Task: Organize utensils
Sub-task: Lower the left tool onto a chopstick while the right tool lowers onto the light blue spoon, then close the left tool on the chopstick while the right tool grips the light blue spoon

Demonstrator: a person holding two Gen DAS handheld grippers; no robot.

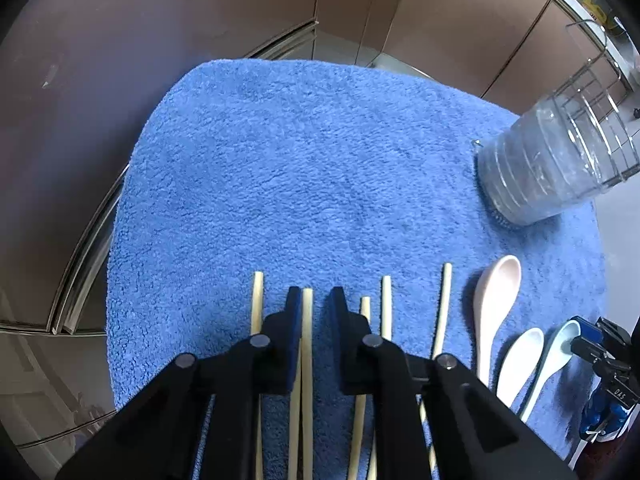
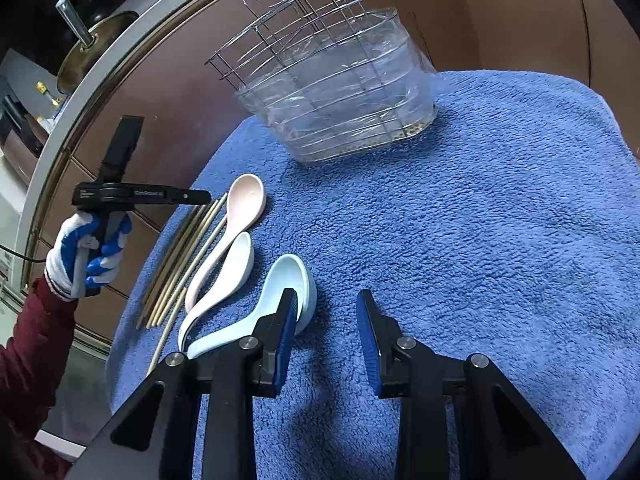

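Both wrist views look steeply down at close range onto the blue towel (image 1: 320, 160), each over its own 2 fingers. They share the towel, spoons (image 2: 236, 216), chopsticks (image 1: 307, 320) and wire rack (image 2: 340, 92).

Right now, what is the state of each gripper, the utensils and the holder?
left gripper: open, one chopstick between its fingers
right gripper: open, holding nothing
chopsticks: lying flat on the towel
three spoons: lying bowl-up
wire holder: upright, nothing visible inside
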